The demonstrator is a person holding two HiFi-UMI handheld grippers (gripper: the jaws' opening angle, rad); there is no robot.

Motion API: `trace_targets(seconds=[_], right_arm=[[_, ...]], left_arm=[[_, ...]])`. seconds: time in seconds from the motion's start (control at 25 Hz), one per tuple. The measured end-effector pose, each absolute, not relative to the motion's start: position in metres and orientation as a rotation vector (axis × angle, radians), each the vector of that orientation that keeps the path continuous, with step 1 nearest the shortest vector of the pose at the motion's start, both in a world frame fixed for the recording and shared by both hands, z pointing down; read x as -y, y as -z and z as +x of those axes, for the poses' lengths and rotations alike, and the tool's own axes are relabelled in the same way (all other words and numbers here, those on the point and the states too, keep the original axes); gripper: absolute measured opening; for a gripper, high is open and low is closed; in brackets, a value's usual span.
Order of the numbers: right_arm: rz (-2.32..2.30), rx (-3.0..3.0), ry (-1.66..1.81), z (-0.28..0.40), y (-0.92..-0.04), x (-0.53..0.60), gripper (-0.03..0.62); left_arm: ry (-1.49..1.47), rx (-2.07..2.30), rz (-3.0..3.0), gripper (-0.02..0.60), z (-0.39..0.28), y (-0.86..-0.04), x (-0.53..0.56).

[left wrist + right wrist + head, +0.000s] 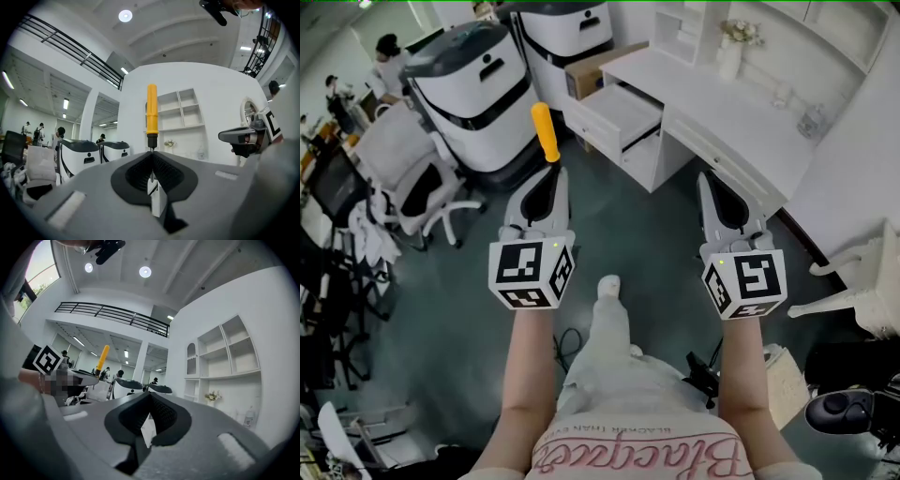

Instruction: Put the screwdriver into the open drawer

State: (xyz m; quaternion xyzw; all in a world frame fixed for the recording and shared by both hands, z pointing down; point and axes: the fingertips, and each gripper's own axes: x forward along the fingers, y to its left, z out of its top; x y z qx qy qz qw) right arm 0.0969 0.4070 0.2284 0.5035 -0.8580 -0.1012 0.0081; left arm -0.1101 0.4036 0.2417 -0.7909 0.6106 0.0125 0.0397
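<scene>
The screwdriver [546,131] has a yellow handle and stands out ahead of my left gripper [550,175], whose jaws are shut on its metal shaft. In the left gripper view the handle [152,112] rises straight up from the closed jaws of the left gripper [151,153]. My right gripper [706,180] is level beside it, shut with nothing in it, as the right gripper view [149,397] also shows. The open drawer [619,112] juts out of the white desk [741,117] ahead, between the two grippers and well beyond them.
Two white-and-black machines [478,80] stand left of the drawer, with a grey office chair [412,178] nearer. A cardboard box [595,70] sits behind the drawer. A vase of flowers [731,47] is on the desk. A white chair [862,281] stands at the right.
</scene>
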Motion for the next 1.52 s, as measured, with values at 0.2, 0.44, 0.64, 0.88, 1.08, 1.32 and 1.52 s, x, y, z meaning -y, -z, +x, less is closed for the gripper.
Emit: trace_targets(seconds=[0.2,0.44,0.64,0.88,1.08,1.32,1.52], right_arm=[[1.568,2.668,0.318,0.099,-0.230,-0.380,0.000],[1.574,2.658,0.307,0.094,-0.232,-0.335,0.000],[1.570,2.648,0.287,0.088,-0.238,-0.293,0.000],[1.580,2.634,0.265,0.078,-0.245,-0.241,0.000],[1.596,2.615,0.233,0.073,-0.251,-0.194,0.001],[1.628,2.590,0.224,0.059,-0.248,-0.137,0.000],[1.645,2.573,0.221,0.047,-0.247,-0.098,0.002]], left_arm=[[-0.048,-1.866,-2.439,0.027,-0.106,-0.244,-0.373],[-0.043,-1.860,-2.460,0.028,-0.110,-0.247,-0.325],[-0.041,-1.857,-2.473,0.027,-0.115,-0.250,-0.280],[-0.025,-1.856,-2.497,0.026,-0.125,-0.258,-0.225],[-0.009,-1.851,-2.520,0.027,-0.132,-0.264,-0.176],[0.000,-1.822,-2.548,0.027,-0.146,-0.261,-0.113],[0.000,-1.798,-2.560,0.028,-0.156,-0.257,-0.070]])
